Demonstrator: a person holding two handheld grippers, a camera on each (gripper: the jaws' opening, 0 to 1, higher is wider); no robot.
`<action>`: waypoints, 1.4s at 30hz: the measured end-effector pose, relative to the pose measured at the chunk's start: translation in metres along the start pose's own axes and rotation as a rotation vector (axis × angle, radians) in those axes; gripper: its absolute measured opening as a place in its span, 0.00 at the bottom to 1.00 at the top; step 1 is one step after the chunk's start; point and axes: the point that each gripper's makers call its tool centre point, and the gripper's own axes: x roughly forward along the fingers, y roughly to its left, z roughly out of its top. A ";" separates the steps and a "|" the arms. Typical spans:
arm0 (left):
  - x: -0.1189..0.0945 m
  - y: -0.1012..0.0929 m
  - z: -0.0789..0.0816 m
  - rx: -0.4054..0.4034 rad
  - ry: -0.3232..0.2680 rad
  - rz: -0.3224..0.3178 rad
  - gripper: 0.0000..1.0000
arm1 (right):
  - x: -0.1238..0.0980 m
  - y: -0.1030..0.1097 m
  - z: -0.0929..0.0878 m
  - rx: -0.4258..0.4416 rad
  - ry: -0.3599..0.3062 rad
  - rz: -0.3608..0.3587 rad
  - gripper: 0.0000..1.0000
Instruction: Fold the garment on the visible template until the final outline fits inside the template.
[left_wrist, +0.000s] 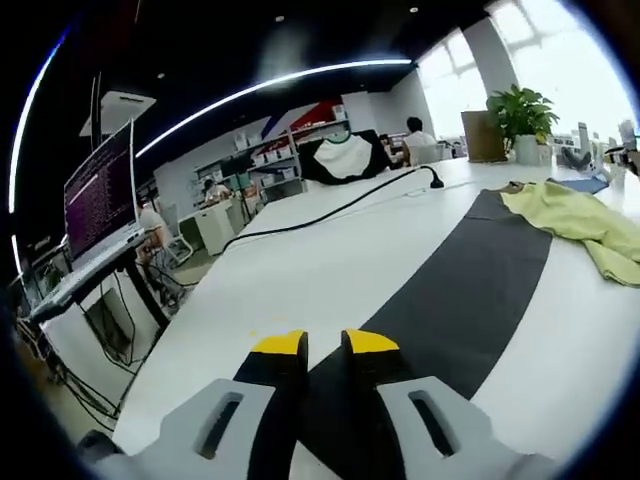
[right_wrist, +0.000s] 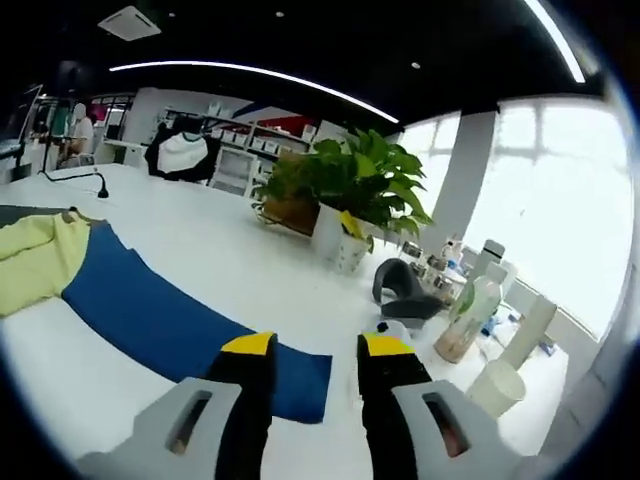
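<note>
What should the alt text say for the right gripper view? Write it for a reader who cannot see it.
The right gripper, jaws open and empty, hovers over a white table above the near end of a blue mat. A yellow garment lies at the mat's far end, with a potted plant and bottles beyond.

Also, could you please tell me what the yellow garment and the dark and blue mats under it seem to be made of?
The yellow garment looks like soft matte cloth, perhaps cotton knit: it lies crumpled in loose folds. The dark mat looks like thin, flat, matte sheet, maybe felt or fabric; it shows no shine. The blue mat looks the same, lying flat with a clean-cut corner.
</note>
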 end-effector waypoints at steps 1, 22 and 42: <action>-0.003 -0.001 0.004 0.001 -0.017 0.001 0.14 | -0.002 0.002 0.003 -0.006 -0.007 0.009 0.39; -0.018 -0.024 0.026 -0.030 -0.060 0.000 0.90 | -0.036 0.044 0.055 -0.065 -0.181 0.075 0.94; -0.043 -0.075 0.070 -0.029 -0.219 -0.112 1.00 | -0.060 0.061 0.073 -0.016 -0.261 0.115 0.99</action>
